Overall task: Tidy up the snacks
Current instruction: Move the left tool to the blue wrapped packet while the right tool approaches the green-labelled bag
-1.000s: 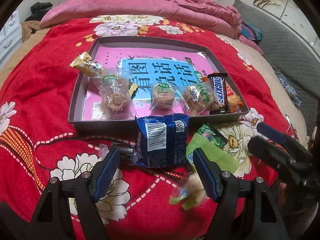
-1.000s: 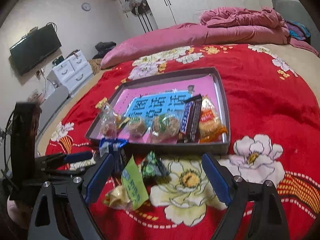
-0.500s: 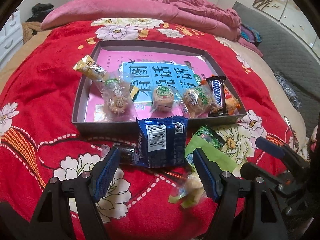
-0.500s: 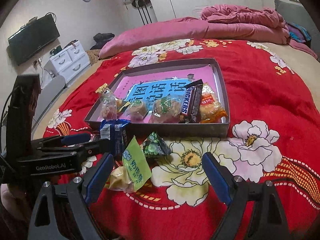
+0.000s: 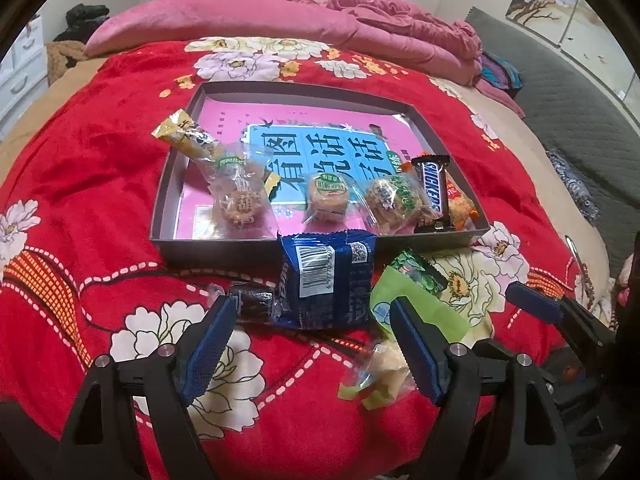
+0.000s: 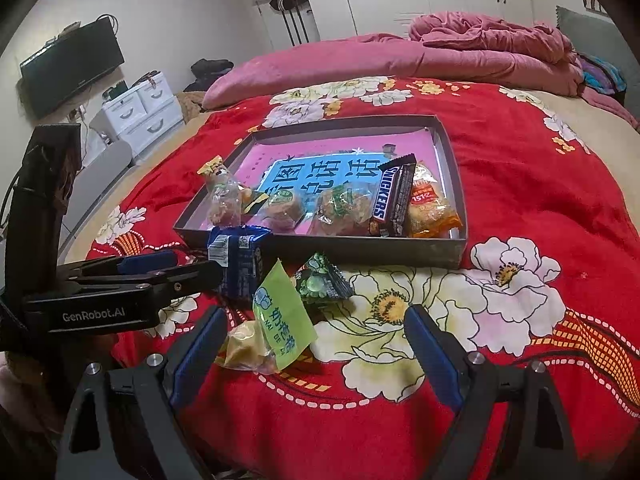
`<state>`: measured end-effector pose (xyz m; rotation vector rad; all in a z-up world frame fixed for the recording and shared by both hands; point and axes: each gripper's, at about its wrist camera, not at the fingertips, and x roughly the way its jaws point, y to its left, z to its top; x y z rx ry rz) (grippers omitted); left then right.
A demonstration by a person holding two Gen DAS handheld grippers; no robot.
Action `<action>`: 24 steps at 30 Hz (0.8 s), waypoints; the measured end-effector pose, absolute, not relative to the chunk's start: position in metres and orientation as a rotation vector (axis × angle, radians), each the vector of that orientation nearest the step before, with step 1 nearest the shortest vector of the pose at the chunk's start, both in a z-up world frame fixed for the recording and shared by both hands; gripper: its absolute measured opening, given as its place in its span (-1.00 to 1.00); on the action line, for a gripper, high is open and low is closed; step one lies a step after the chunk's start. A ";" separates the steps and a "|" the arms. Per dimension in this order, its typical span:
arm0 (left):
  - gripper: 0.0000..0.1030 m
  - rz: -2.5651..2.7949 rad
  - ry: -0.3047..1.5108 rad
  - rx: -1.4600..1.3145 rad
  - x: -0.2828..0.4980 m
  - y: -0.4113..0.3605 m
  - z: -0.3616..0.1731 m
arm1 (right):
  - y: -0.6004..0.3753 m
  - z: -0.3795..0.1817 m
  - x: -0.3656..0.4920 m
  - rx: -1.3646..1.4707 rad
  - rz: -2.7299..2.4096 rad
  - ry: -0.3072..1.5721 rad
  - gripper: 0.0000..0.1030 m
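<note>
A shallow grey box (image 5: 276,240) (image 6: 360,246) with a pink book inside lies on the red bedspread. It holds several wrapped cakes, a Snickers bar (image 5: 432,194) (image 6: 394,200) and an orange packet (image 6: 430,208). In front of it lie a blue packet (image 5: 326,280) (image 6: 236,260), a dark roll (image 5: 254,300), a dark green packet (image 5: 416,270) (image 6: 322,278) and a light green packet (image 5: 416,312) (image 6: 282,316) with a yellowish sweet. My left gripper (image 5: 308,344) is open just before the blue packet. My right gripper (image 6: 316,354) is open around the light green packet.
A pink duvet and pillow (image 6: 360,60) lie at the far end of the bed. White drawers (image 6: 140,112) and a TV (image 6: 72,66) stand at the left. A grey sofa (image 5: 580,92) runs along the right side.
Both grippers have pulled back slightly and risen; the right one has swung so the left gripper fills more of its view. No snack has moved.
</note>
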<state>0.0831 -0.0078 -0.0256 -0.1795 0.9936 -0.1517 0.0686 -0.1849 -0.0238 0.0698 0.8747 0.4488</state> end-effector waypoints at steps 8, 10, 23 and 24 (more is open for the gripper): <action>0.56 -0.138 0.995 -0.189 0.085 -0.003 -0.028 | -0.174 -0.032 0.066 0.047 0.484 0.916 0.74; 0.56 -0.133 1.000 -0.198 0.086 -0.001 -0.029 | -0.172 -0.035 0.066 0.046 0.493 0.932 0.74; 0.56 -0.115 1.017 -0.202 0.094 0.006 -0.034 | -0.150 -0.059 0.072 0.006 0.534 1.005 0.74; 0.56 -0.116 1.020 -0.202 0.095 0.006 -0.035 | -0.148 -0.060 0.072 0.001 0.538 1.005 0.74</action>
